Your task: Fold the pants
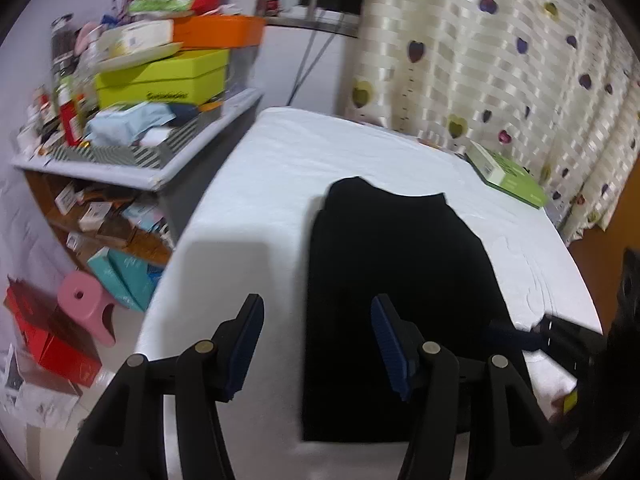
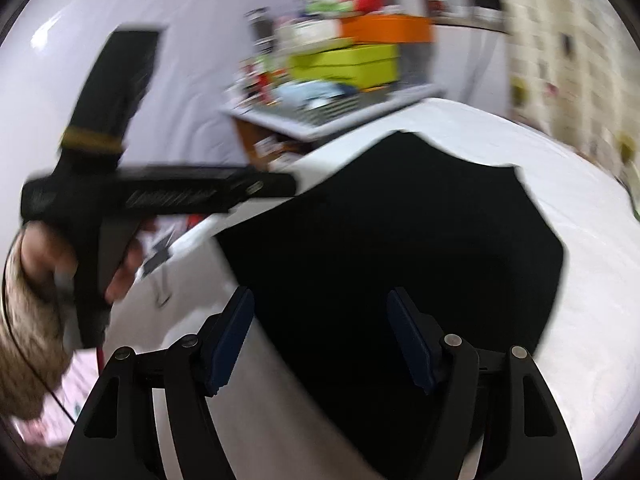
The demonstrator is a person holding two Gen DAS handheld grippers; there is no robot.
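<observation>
Black pants (image 1: 400, 264) lie flat in a long folded strip on a white table (image 1: 260, 184). My left gripper (image 1: 316, 344) is open and empty, above the strip's near left edge. In the right wrist view the pants (image 2: 400, 248) fill the middle. My right gripper (image 2: 320, 340) is open and empty, above their near edge. The left gripper's body (image 2: 160, 196) and the hand holding it show blurred at the left of the right wrist view. The right gripper's tip (image 1: 560, 332) shows at the right edge of the left wrist view.
A cluttered shelf (image 1: 132, 160) with yellow-green and orange boxes stands left of the table. A pink stool (image 1: 88, 304) and red boxes lie on the floor below it. A green book (image 1: 508, 176) lies at the table's far right. A dotted curtain (image 1: 500, 48) hangs behind.
</observation>
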